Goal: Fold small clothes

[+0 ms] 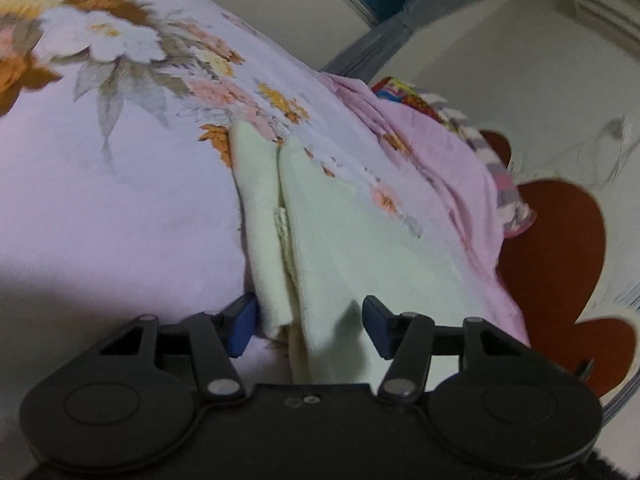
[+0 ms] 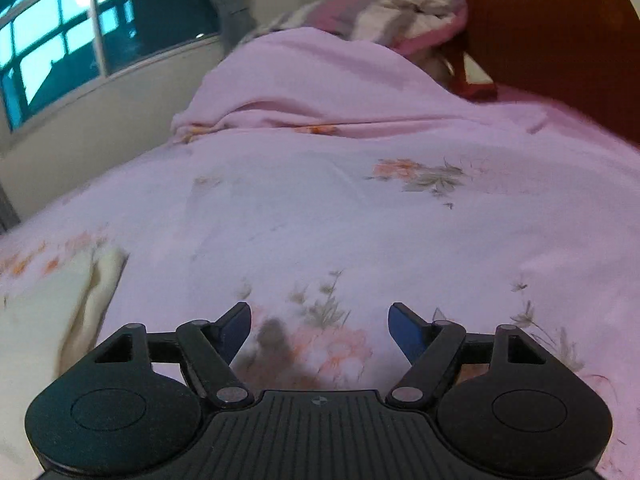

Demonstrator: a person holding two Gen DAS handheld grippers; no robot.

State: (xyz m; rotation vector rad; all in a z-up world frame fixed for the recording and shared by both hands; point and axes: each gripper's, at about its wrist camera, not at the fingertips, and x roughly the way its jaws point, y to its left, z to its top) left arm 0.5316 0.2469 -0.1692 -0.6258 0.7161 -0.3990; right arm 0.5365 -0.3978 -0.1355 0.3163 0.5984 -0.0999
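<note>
While folded, pale green garment (image 1: 320, 216) lies flat

Pale garment (image 2: 48, 304) blurred, cut off at the picture's edge (right wrist view); pillow (image 2: 404, 12) smeared.

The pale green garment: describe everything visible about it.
The pale green garment looks like soft, slightly fuzzy knit cloth, plain and unpatterned. It lies on the pink floral bedsheet in two long lobes parted by a seam or fold with a small puckered bit. Its near end lies between the left gripper fingers, one pad against its edge, the other apart. The right wrist view shows it blurred at the far left.
</note>
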